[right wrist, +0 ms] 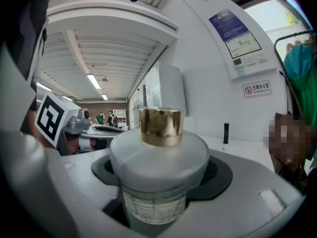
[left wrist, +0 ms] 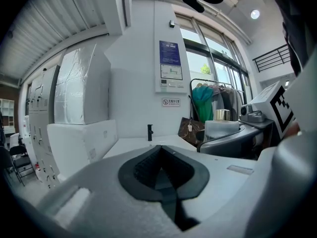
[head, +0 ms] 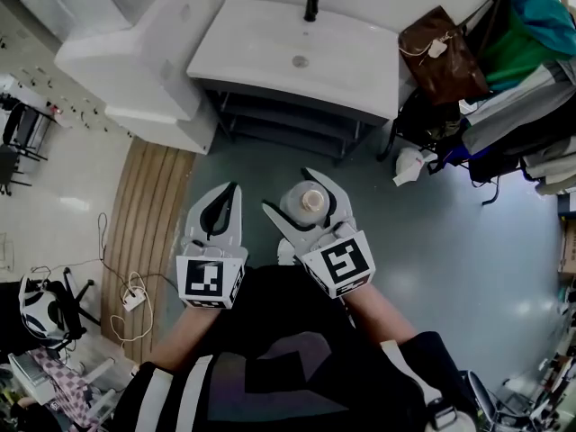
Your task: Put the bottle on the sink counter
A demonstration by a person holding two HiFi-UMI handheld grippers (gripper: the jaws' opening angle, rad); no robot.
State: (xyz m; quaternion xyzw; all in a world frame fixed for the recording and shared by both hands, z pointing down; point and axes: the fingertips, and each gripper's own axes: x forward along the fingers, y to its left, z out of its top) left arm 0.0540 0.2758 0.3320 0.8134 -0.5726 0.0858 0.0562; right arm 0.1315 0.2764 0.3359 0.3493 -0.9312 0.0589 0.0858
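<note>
A frosted white bottle (head: 307, 203) with a gold cap (right wrist: 160, 126) stands upright between the jaws of my right gripper (head: 301, 202), which is shut on it above the grey floor. The bottle (right wrist: 157, 175) fills the middle of the right gripper view. My left gripper (head: 221, 212) hangs beside it on the left, shut and empty; its dark pads (left wrist: 161, 170) meet in the left gripper view, and the bottle (left wrist: 221, 130) shows there at the right. The white sink counter (head: 261, 50) with a black tap (head: 312, 0) lies ahead.
A white appliance block (head: 135, 70) stands left of the counter. A brown bag (head: 443, 57), hanging clothes (head: 531, 34) and a white bag (head: 409, 165) crowd the right side. A wooden mat (head: 144, 214) and cables (head: 130, 300) lie on the floor at the left.
</note>
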